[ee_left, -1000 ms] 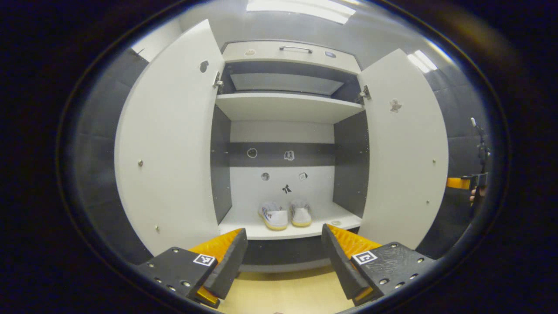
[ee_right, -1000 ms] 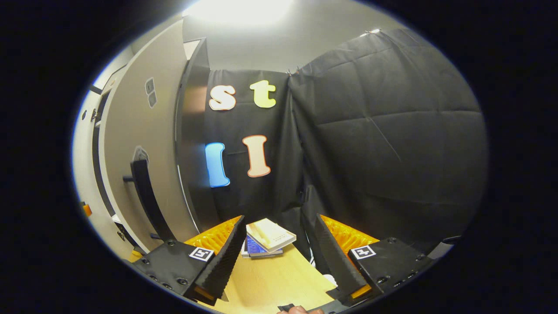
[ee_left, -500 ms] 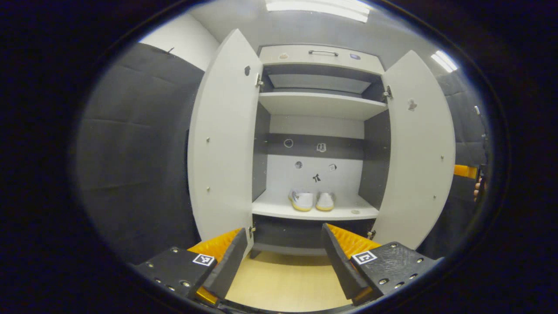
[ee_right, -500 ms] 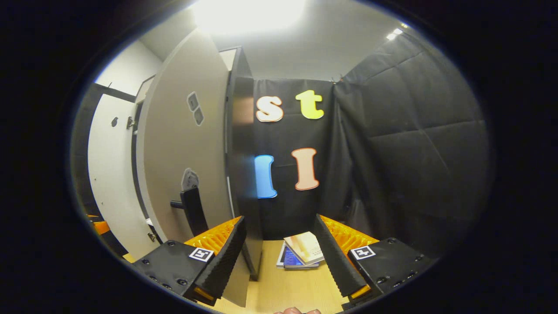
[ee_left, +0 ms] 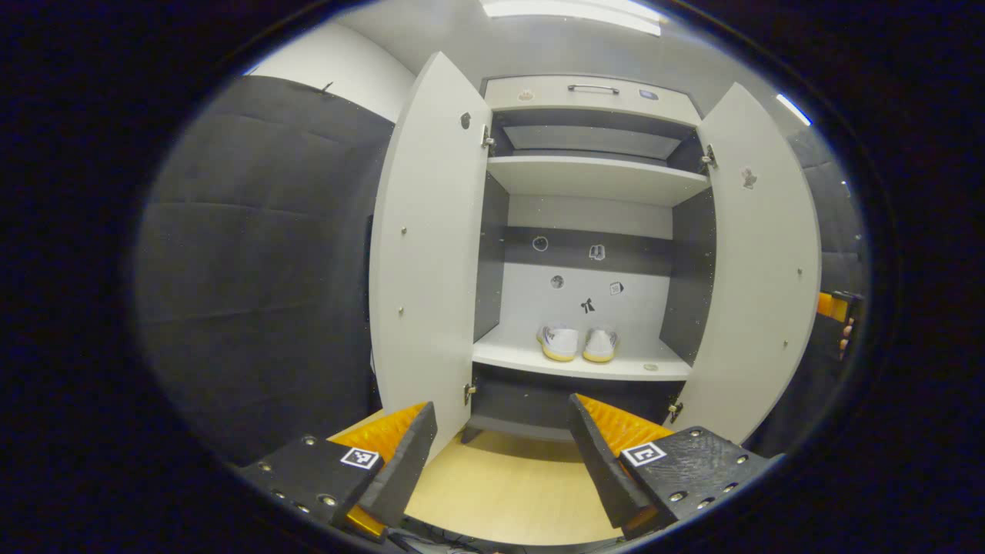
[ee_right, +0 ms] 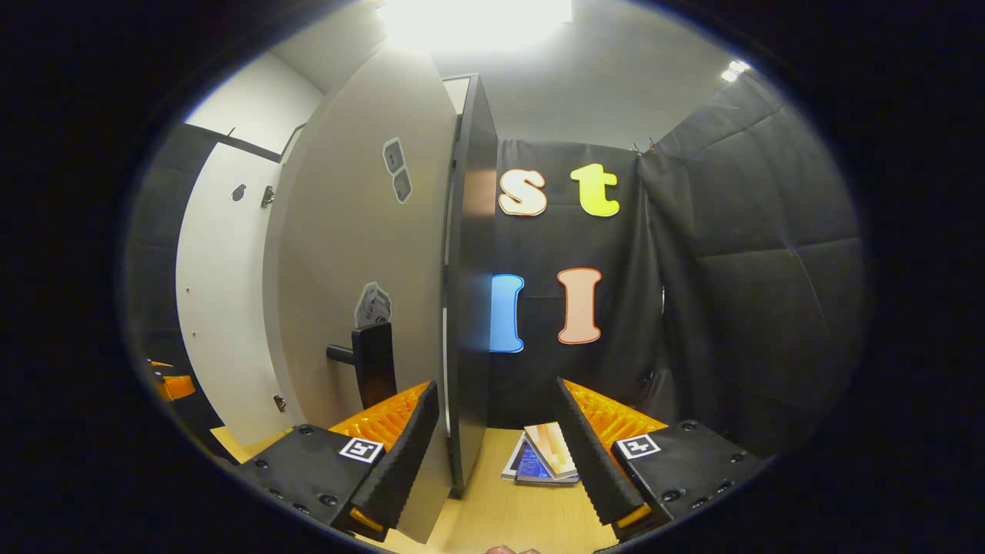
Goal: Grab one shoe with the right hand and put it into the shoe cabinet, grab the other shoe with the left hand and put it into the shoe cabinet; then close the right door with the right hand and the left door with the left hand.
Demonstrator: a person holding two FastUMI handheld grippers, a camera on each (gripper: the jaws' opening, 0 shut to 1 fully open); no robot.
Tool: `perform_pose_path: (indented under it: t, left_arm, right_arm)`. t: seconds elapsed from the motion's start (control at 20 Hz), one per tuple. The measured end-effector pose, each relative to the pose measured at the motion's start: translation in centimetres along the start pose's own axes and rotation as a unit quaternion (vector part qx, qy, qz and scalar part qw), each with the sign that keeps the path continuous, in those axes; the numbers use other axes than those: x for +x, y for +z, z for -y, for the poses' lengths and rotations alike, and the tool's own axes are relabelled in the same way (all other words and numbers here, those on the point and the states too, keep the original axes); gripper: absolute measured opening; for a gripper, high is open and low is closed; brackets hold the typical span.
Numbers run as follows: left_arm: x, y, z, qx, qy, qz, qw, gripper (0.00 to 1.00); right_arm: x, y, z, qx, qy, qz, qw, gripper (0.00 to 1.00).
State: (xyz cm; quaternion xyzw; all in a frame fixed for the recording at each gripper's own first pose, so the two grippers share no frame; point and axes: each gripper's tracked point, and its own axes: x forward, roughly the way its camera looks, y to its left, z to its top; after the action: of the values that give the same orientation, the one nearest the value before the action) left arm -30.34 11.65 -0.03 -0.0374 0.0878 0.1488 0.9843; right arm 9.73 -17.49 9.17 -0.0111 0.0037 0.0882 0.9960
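Two white shoes, one (ee_left: 560, 342) beside the other (ee_left: 600, 345), stand heels outward on the lower shelf (ee_left: 654, 368) of the shoe cabinet. Both doors hang wide: the left door (ee_left: 427, 254) and the right door (ee_left: 762, 261). My left gripper (ee_left: 500, 462) is open and empty, well back from the cabinet. My right gripper (ee_right: 496, 462) is open and empty too, beside the right door's outer face (ee_right: 354, 254), whose black handle (ee_right: 375, 362) sits just above its left finger. At the far right edge of the left gripper view, the right gripper (ee_left: 835, 306) shows beyond the right door, held by a hand.
A small stack of books (ee_right: 542, 462) lies on the wooden floor (ee_left: 508, 492) beside the cabinet's dark side panel (ee_right: 469, 292). An upper shelf (ee_left: 592, 175) and a drawer with a handle (ee_left: 592, 89) sit above. Black cloth walls close in both sides.
My left gripper has drawn back from the cabinet, which now looks smaller and further right. The right gripper has swung toward the right door, so its handle has shifted toward the middle.
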Motion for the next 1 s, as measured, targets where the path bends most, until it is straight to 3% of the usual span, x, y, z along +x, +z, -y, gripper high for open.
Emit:
perform_pose_path:
  t: [0.55,1.0]
  left_arm:
    - [2.0,-2.4,-2.7,-0.009,-0.025,-0.026,0.999,1.0]
    - [2.0,-2.7,-8.4,-0.038,-0.023,-0.027,0.999,0.98]
  right_arm:
    - [1.0,-0.3,-7.0,0.049,-0.008,-0.012,0.999,0.93]
    - [3.3,-0.5,-13.6,0.028,-0.001,-0.022,0.999,0.93]
